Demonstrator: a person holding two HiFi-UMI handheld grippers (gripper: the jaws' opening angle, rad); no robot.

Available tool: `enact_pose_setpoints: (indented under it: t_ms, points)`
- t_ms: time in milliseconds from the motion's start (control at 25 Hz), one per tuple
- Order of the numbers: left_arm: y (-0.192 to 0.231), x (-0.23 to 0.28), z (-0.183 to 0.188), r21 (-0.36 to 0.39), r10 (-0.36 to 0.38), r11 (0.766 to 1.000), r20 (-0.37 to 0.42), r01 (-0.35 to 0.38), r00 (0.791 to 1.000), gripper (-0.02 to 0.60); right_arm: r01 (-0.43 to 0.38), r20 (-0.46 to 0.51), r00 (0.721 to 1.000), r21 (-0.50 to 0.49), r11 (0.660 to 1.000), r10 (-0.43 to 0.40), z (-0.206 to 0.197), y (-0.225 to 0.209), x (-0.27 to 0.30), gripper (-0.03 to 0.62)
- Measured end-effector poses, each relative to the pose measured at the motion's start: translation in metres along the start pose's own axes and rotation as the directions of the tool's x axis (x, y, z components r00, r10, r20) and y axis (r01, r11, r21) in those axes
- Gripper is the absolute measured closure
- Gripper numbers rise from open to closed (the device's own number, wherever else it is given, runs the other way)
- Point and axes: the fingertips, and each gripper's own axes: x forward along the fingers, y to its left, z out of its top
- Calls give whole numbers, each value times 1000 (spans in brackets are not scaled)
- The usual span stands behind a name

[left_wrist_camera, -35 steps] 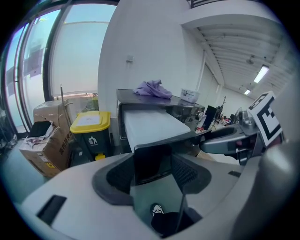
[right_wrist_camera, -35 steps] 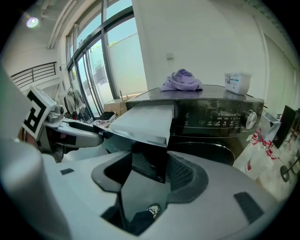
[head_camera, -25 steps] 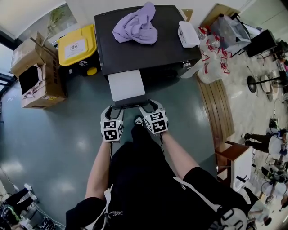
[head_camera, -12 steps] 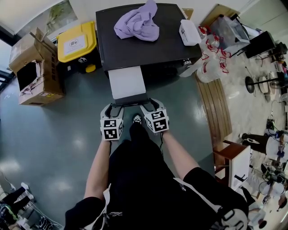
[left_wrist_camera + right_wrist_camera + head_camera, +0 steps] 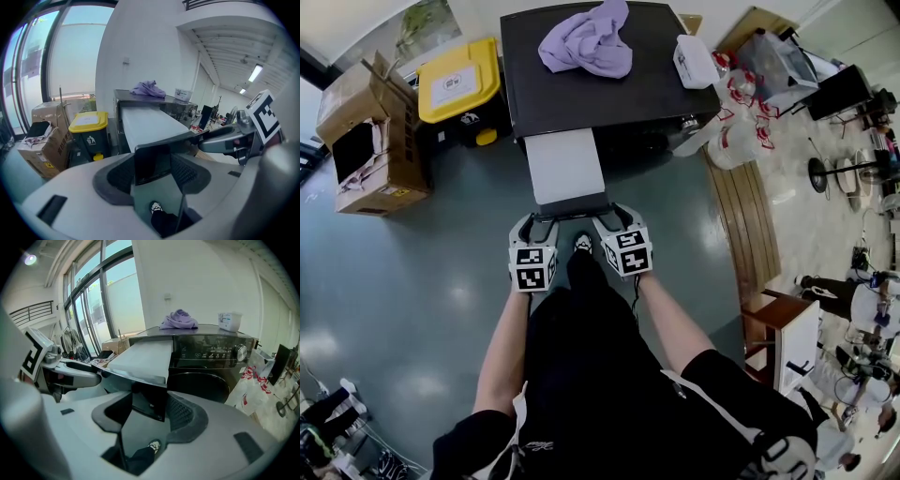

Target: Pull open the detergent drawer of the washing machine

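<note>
The black washing machine [image 5: 609,84] stands at the top of the head view. Its long white detergent drawer [image 5: 565,167] is drawn far out toward me and ends in a dark front panel [image 5: 572,208]. My left gripper [image 5: 534,228] is shut on the panel's left end, and my right gripper [image 5: 614,223] is shut on its right end. In the left gripper view the panel [image 5: 152,161] fills the gap between the pads of my left gripper [image 5: 152,173]. The right gripper view shows the same panel [image 5: 149,401] held in my right gripper [image 5: 147,408], with the machine's door and controls [image 5: 211,352] behind.
A purple cloth [image 5: 586,42] and a white box [image 5: 692,61] lie on the machine's top. A yellow-lidded bin [image 5: 459,80] and cardboard boxes [image 5: 366,141] stand to its left. Plastic bags [image 5: 736,131] and a wooden bench [image 5: 750,225] are on the right. My shoe [image 5: 581,246] is under the drawer.
The white drawer shows slightly longer out of the machine than a second ago. Both grippers keep their hold on its front panel and have hardly shifted.
</note>
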Motion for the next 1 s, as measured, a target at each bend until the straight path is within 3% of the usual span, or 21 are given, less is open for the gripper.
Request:
enact_pose_setpoints:
  t_ms: [1000]
  points:
    - [-13, -20, -18, -12, 7, 1000, 0, -7, 1000, 339, 10, 2, 1000, 5, 1000, -10, -21, 11, -20, 362]
